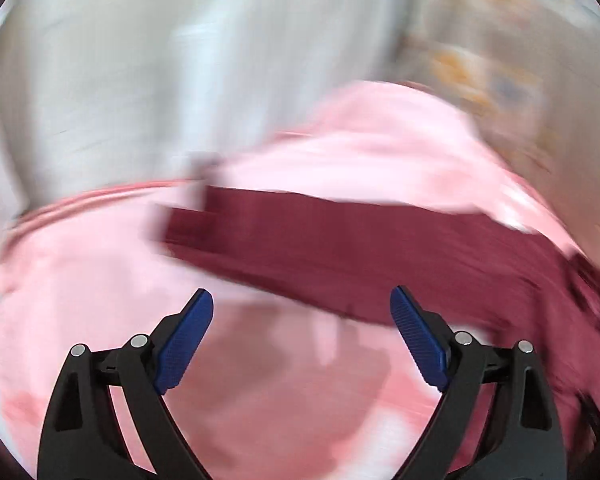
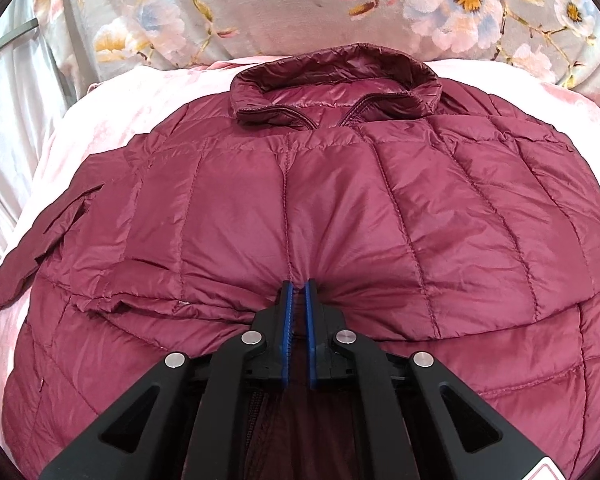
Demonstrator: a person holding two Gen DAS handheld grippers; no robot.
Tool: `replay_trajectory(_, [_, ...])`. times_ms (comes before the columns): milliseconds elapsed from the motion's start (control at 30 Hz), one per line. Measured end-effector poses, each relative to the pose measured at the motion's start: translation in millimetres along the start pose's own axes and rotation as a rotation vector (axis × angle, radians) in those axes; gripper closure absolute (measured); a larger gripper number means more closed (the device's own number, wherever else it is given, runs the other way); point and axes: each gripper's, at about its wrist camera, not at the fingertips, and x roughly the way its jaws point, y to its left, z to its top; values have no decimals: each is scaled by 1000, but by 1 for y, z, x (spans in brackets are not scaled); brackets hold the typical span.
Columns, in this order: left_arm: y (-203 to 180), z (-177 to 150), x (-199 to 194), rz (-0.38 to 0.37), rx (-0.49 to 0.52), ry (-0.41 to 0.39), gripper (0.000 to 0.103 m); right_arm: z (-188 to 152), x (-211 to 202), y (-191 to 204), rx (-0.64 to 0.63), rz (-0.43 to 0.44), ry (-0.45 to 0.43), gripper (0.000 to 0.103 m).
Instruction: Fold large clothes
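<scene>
1. Left wrist view, heavily blurred: we find the left gripper (image 1: 302,300) with its fingers wide apart and nothing between them, hovering over a pink bed cover (image 1: 72,280). One strip of the maroon jacket (image 1: 360,248), likely a sleeve, crosses ahead of it, apart from the pads.

2. Right wrist view: we find the right gripper (image 2: 299,286) pinched tight on a front edge of the maroon jacket (image 2: 340,208), which lies spread on the pink bed cover (image 2: 100,120), collar (image 2: 336,84) toward one floral blanket (image 2: 260,8).

3. We judge folding barely begun: one flap lifted, sleeves and body unfolded.

4. Count: one jacket, two grippers.
</scene>
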Motion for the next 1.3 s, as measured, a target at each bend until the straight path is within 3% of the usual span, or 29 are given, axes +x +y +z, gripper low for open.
replay_trajectory(33, [27, 10, 11, 42, -53, 20, 15, 0, 0, 0, -1, -1, 0, 99])
replay_trajectory(100, [60, 20, 27, 37, -148, 65, 15, 0, 0, 1, -7, -9, -1, 99])
replay_trajectory(200, [93, 30, 50, -42, -286, 119, 16, 0, 1, 1, -10, -15, -1, 99])
replay_trajectory(267, [98, 34, 61, -93, -318, 126, 17, 0, 1, 0, -10, -15, -2, 99])
replay_trajectory(300, [99, 36, 68, -107, -326, 134, 29, 0, 1, 0, -11, -14, -1, 99])
replay_trajectory(333, [101, 37, 79, -118, -341, 158, 49, 0, 1, 0, -11, -16, -2, 99])
replay_trajectory(367, [104, 39, 85, -135, -352, 173, 58, 0, 1, 0, -12, -19, -2, 99])
replay_trajectory(433, [104, 43, 96, -168, -368, 205, 88, 0, 1, 0, -13, -23, -3, 99])
replay_trajectory(600, [86, 60, 57, -182, -249, 97, 98, 1, 2, 1, -16, -30, -4, 99])
replay_trajectory(767, [21, 91, -18, -283, -72, -61, 100, 1, -2, 2, -20, -47, -15, 97])
replay_trajectory(900, [-62, 104, -76, -439, 87, -118, 100, -5, -33, -10, 25, -36, -84, 73])
replay_trajectory(1000, [-136, 98, -115, -550, 205, -142, 100, -11, -65, -26, 33, 0, -135, 69])
replay_trajectory(1200, [-272, 36, -167, -733, 385, -94, 99, -26, -125, -79, 30, -26, -183, 58])
replay_trajectory(1300, [-325, -10, -170, -792, 451, -15, 95, -35, -135, -107, 78, -30, -171, 55])
